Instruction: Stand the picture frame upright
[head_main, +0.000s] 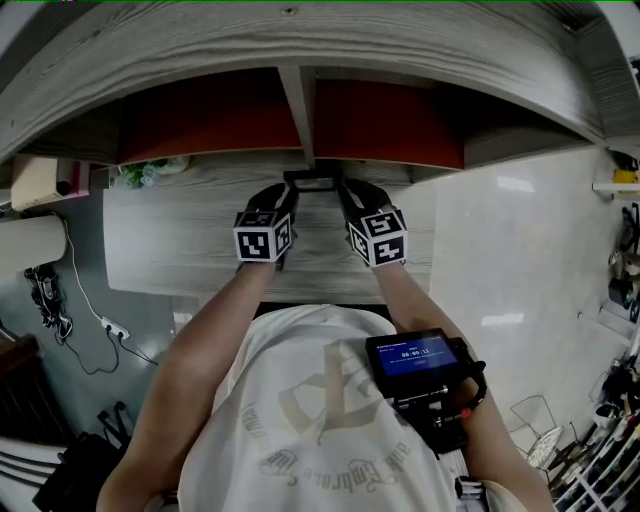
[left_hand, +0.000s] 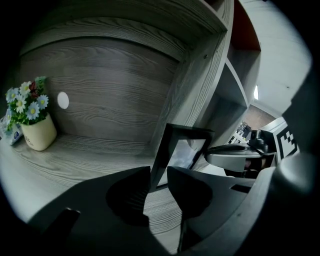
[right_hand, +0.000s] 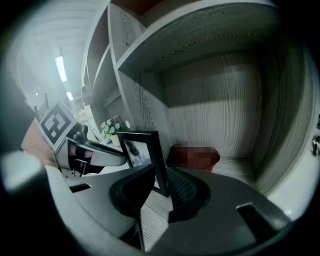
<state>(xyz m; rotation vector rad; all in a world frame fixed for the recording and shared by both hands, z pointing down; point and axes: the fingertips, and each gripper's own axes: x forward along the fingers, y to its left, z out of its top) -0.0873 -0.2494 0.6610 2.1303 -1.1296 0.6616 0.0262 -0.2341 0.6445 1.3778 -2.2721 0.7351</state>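
Though the head view reduces the picture frame (head_main: 312, 182) to a thin dark bar at the foot of the shelf divider (head_main: 298, 105), both gripper views show it standing up off the grey wood-grain shelf board (head_main: 180, 240), pane catching light. Left gripper (left_hand: 159, 173): jaws drawn close with only a narrow gap, and one side rail of the frame runs down into that gap, pinched. Right gripper (right_hand: 160, 173): same narrow set, clamped on the opposite side rail. From above, each gripper's marker cube (head_main: 263, 237) and dark body cover the jaws, so the grip reads only from the gripper views. Each gripper view also catches the other gripper across the frame (pale body, checkered cube behind). The left gripper view alone shows the cream flower pot (left_hand: 37, 134) clearly, with its blue and white daisies, well apart from the frame in the left bay near a white round spot (left_hand: 63, 100) on the back panel; the head view shows just a greenish smear there. The head view alone shows the red rear panels (head_main: 390, 125) higher up and a device with a lit screen (head_main: 415, 358) by the person's right forearm. The frame's bottom edge is hidden behind the jaws in both gripper views, so I cannot tell whether it sits flat or leans on the divider. The picture under the glass is unreadable.
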